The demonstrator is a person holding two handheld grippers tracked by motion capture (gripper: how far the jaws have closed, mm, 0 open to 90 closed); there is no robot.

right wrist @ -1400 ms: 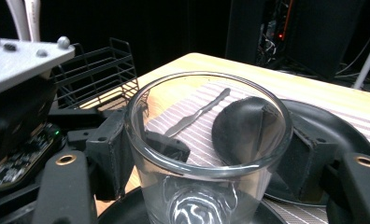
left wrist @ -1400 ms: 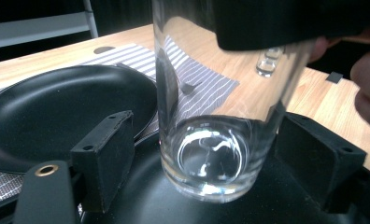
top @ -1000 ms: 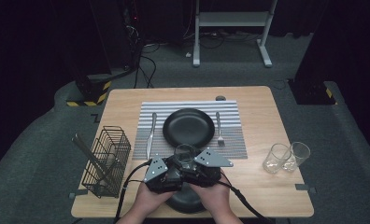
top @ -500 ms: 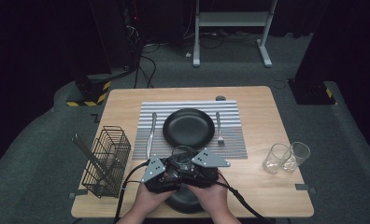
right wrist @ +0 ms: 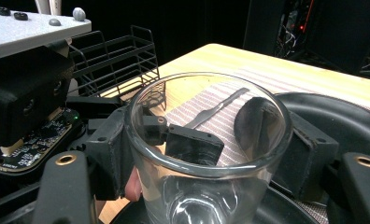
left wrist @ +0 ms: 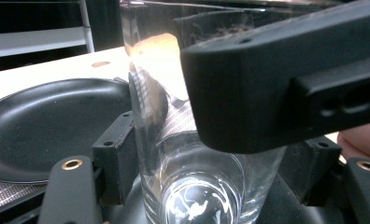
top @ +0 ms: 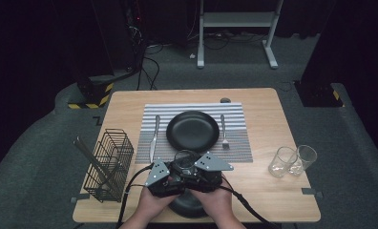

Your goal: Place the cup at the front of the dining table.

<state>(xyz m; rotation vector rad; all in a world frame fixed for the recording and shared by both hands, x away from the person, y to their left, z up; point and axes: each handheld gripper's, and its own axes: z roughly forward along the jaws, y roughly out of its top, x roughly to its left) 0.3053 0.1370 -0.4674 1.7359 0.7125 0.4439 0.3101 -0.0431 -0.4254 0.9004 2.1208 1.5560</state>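
Glass tumbler [top: 184, 158] is the thing in hand here. We see it upright at the near edge of the desk [top: 268, 124], gripped from two sides at once, just above a black bowl [top: 187, 209] at the front edge. It's empty and clear.

The left tongs [left wrist: 211, 186] have just been closing with the tumbler between their jaws. As far as we can tell, both pads now sit against its lower wall, so they're wide but holding it. The right tongs [right wrist: 202, 154] are spread about as wide and clamp the same tumbler, one pad on each side below the rim. The two sets cross each other around the glass.

Just beyond sits a black plate [top: 193, 131] on a striped placemat [top: 235, 143], with a knife [top: 153, 138] to its left and a fork [top: 223, 130] to its right. There's a wire rack [top: 108, 164] at the left and two more glasses [top: 292, 161] well off to the right, touching each other.
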